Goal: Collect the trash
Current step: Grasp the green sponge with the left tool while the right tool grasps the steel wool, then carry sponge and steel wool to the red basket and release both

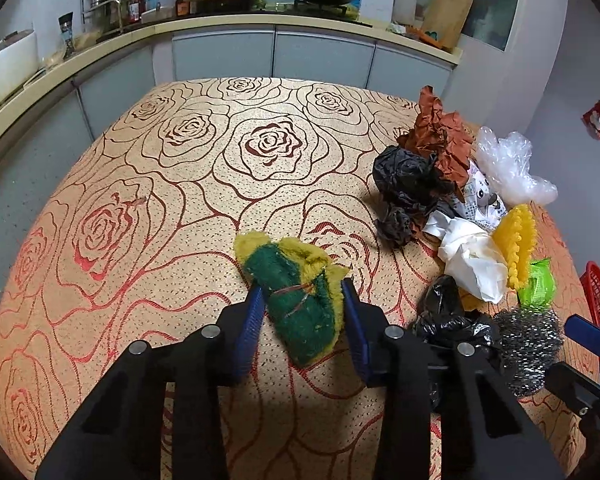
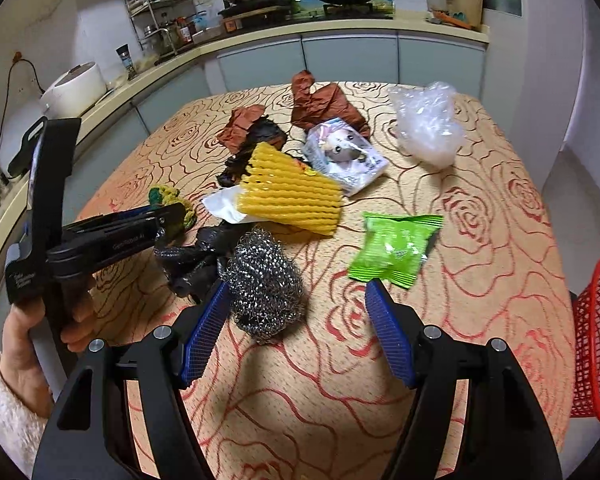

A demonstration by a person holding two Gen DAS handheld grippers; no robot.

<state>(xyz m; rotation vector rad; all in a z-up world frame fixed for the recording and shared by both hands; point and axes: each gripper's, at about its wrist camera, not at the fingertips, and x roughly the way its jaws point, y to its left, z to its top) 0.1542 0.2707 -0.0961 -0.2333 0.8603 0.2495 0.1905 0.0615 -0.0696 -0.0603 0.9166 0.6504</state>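
My left gripper (image 1: 302,286) is shut on a green and yellow sponge (image 1: 296,300), held just above the rose-patterned tablecloth (image 1: 160,184). The sponge's tip also shows in the right wrist view (image 2: 168,200). My right gripper (image 2: 300,300) is open and empty, its left finger beside a steel wool scourer (image 2: 266,284). A green wrapper (image 2: 394,248) lies just beyond its right finger. Trash is piled on the table: yellow foam netting (image 2: 288,192), black plastic bags (image 1: 404,184), brown paper (image 1: 440,136), clear plastic (image 2: 428,124), a printed packet (image 2: 344,152) and white tissue (image 1: 476,260).
A red mesh basket (image 2: 598,340) stands off the table's right edge. A kitchen counter (image 1: 220,28) with bottles, pans and a rice cooker (image 2: 76,88) runs behind the table. The person's left hand (image 2: 24,344) holds the left gripper.
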